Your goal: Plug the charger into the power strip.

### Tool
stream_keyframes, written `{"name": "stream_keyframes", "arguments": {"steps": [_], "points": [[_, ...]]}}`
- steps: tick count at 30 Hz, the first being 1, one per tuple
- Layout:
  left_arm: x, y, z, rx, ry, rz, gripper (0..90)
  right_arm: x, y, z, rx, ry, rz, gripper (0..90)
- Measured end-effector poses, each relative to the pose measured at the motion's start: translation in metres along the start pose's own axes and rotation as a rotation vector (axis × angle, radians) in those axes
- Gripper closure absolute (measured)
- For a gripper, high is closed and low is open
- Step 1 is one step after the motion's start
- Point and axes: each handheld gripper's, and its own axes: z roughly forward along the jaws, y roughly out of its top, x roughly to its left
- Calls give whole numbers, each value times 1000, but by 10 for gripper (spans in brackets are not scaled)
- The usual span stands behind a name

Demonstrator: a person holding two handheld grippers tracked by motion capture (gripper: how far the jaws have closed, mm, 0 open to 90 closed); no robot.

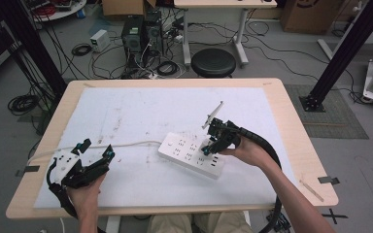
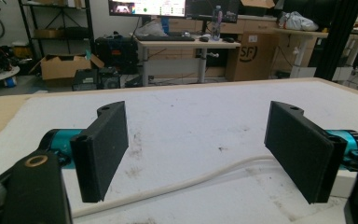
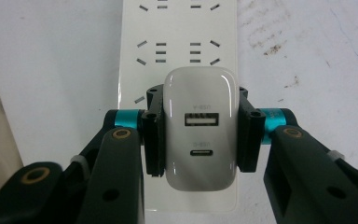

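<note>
In the right gripper view, the right gripper (image 3: 200, 128) has its black pads pressed on both sides of a white charger (image 3: 200, 128), in the middle of the frame. The charger is a smooth, glossy block with rounded corners, and its face shows two ports, one rectangular and one small oval. Under it lies a long white power strip (image 3: 179, 32), flat and hard plastic, with rows of socket slots running to the upper edge of the frame. Whether the charger is fully seated in the strip I cannot tell. In the high view the right gripper (image 1: 212, 144) stands over the strip (image 1: 187, 154), right of the centre.

The left gripper (image 1: 95, 151), at the lower left of the high view, has its jaws wide apart and holds nothing. Between its matte pads (image 2: 103, 149) runs a thin white cable (image 2: 177, 186) on the white table cover (image 2: 191, 116), which is stained with small dark marks. The table (image 1: 291, 126) has a light wooden edge.
</note>
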Motion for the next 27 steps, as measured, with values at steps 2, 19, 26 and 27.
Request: {"name": "stream_keyframes", "arguments": {"steps": [2, 19, 26, 27], "points": [[0, 0, 0, 3, -1, 1, 215, 0, 2, 1, 22, -3, -1, 632], [-3, -2, -2, 2, 0, 1, 215, -1, 11, 9, 71, -3, -19, 634], [-4, -1, -1, 2, -3, 5, 215, 1, 14, 11, 71, -14, -25, 635], [-3, -1, -2, -3, 0, 1, 215, 0, 13, 11, 65, -13, -30, 635]]}}
